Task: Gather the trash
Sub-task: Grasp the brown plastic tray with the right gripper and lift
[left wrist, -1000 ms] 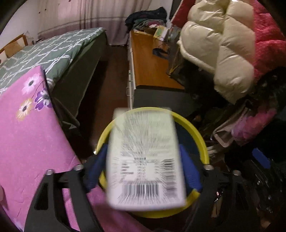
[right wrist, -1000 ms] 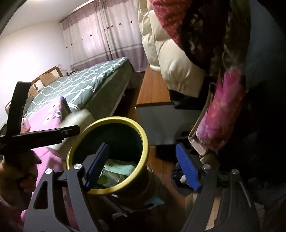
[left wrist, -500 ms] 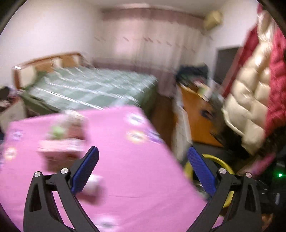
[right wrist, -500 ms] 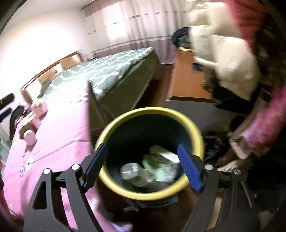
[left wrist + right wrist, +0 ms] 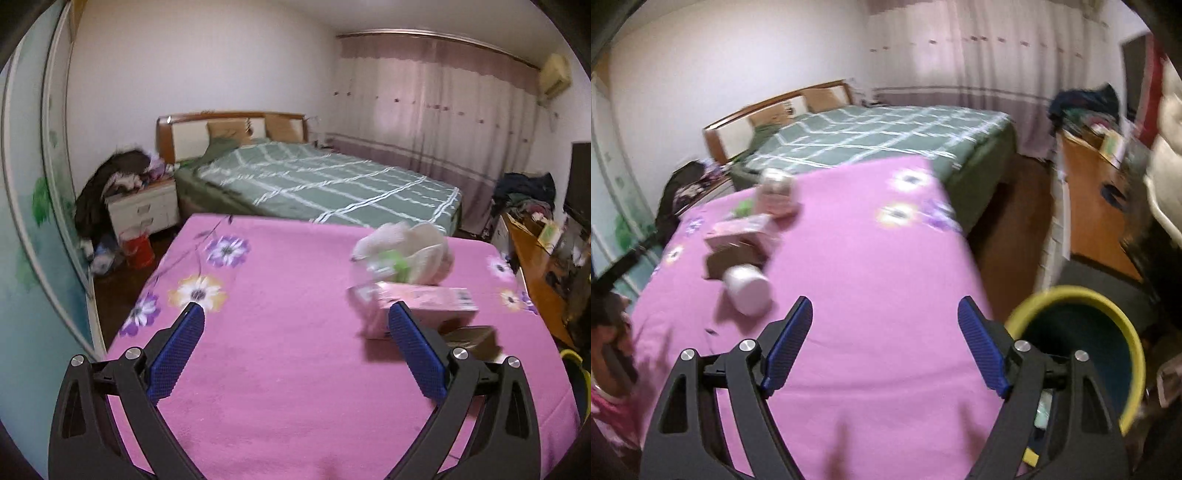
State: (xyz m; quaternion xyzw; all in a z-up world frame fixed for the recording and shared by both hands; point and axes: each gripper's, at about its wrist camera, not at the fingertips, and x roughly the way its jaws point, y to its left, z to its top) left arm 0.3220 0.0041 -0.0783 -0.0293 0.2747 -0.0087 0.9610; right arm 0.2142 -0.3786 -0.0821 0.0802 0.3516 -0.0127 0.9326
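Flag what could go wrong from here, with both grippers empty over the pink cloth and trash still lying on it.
1. The white cup lies on its side on the pink cloth; a nudge from the open right gripper might roll it away.
2. The pink box, brown box and white wrapper bundle sit packed together, so the open left gripper may catch two at once or knock one off.

Yellow-rimmed bin (image 5: 1082, 295): lower wall cut off by the right hand-held gripper (image 5: 884, 339) frame, contents mostly hidden; only a rim sliver (image 5: 576, 360) shows in the left view. Brown item (image 5: 476, 341): blurred, partly behind the pink box (image 5: 424, 301), identity unclear. Crumpled white bundle (image 5: 417, 247): smeared, contents indistinct.
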